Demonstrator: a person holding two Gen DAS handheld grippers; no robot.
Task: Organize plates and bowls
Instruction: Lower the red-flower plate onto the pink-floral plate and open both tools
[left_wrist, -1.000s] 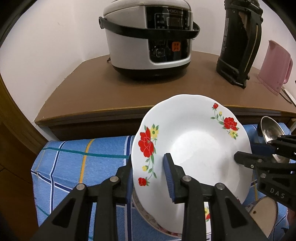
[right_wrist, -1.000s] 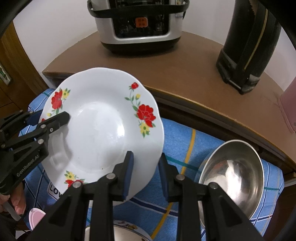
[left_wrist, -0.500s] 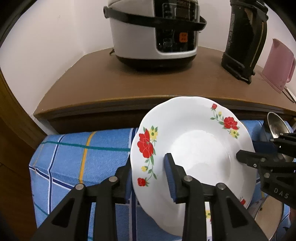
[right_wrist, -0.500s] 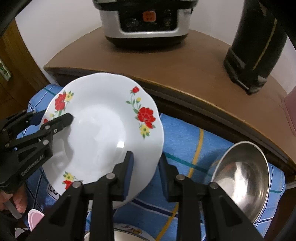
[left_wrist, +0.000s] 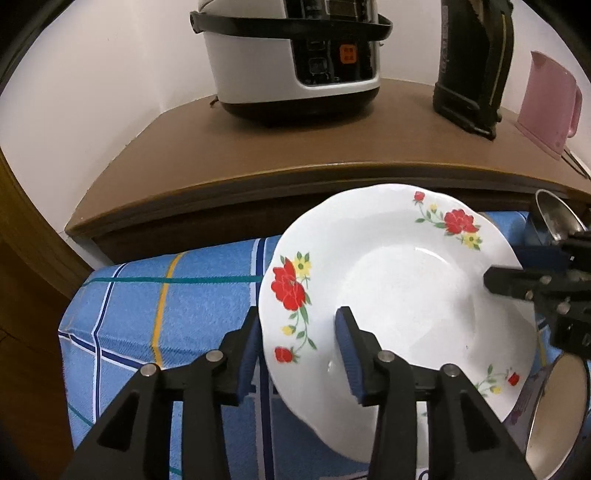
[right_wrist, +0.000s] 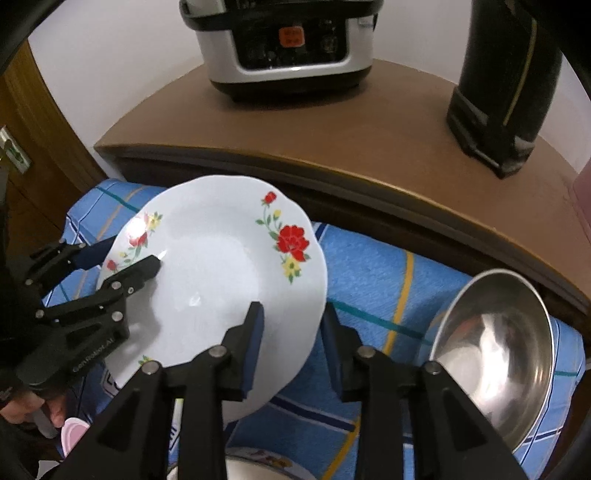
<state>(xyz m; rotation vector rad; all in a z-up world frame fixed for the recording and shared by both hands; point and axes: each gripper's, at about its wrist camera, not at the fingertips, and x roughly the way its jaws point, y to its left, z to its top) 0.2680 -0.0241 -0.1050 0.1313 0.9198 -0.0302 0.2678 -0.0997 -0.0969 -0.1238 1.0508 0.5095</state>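
Note:
A white plate with red flowers (left_wrist: 399, 280) (right_wrist: 221, 266) sits tilted low over the blue checked cloth (left_wrist: 166, 314). My left gripper (left_wrist: 299, 332) straddles its left rim and my right gripper (right_wrist: 291, 321) straddles its right rim. Both sets of jaws are opening, the rim is still between them, and the pads look slack on it. In each wrist view the other gripper shows at the plate's far side: the right gripper (left_wrist: 506, 269) and the left gripper (right_wrist: 129, 254). A steel bowl (right_wrist: 495, 347) lies tilted to the plate's right. What the plate rests on is hidden.
A raised wooden counter (left_wrist: 295, 140) behind the cloth carries a rice cooker (left_wrist: 295, 59), a black flask (left_wrist: 472, 62) and a pink jug (left_wrist: 550, 103). A second metal bowl (left_wrist: 554, 417) and a patterned bowl (right_wrist: 258, 465) lie near the plate's front edge. A hand (right_wrist: 22, 410) holds the left gripper.
The plate has sunk a little toward the cloth with both grippers on its rim. Both pairs of fingers now stand slightly wider apart than before.

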